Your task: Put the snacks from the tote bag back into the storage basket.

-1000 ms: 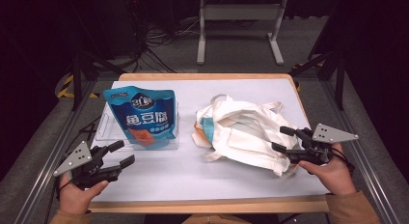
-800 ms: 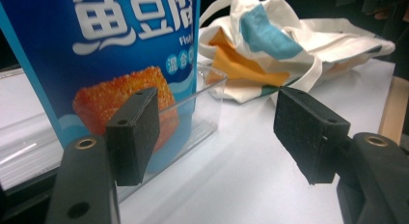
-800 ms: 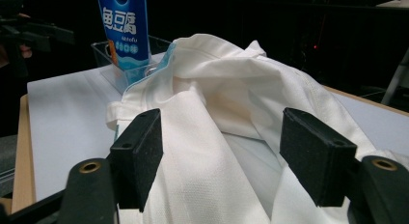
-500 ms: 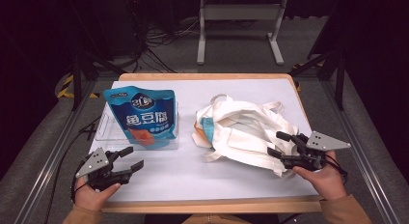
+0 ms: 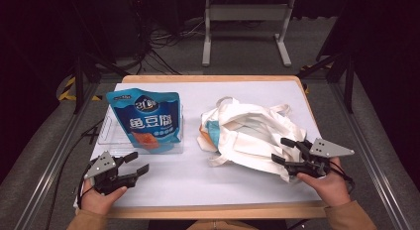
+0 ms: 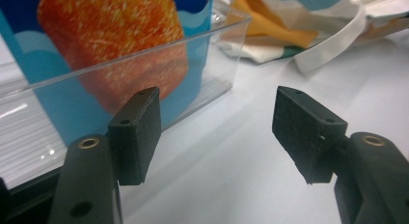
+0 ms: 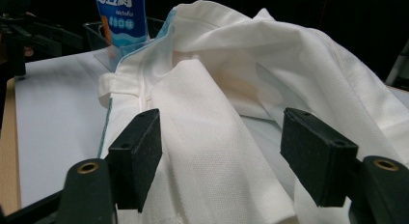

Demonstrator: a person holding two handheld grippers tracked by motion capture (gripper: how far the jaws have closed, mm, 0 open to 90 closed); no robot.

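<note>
Left claw (image 5: 134, 162) moved nearer, released; right claw (image 5: 280, 150) released, white bag (image 5: 252, 133) between its jaws

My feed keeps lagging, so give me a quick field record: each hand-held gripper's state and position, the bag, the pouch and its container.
left hand-held gripper: open, low over the table, near the front corner of the clear tray, holding nothing
right hand-held gripper: open, jaws either side of a fold of the tote bag, not closed on it
tote bag: white cloth, crumpled, lying right of centre, straps loose
snack pouch: blue, upright in the tray
clear tray: transparent, left of the bag
table: white surface, wooden edge
</note>
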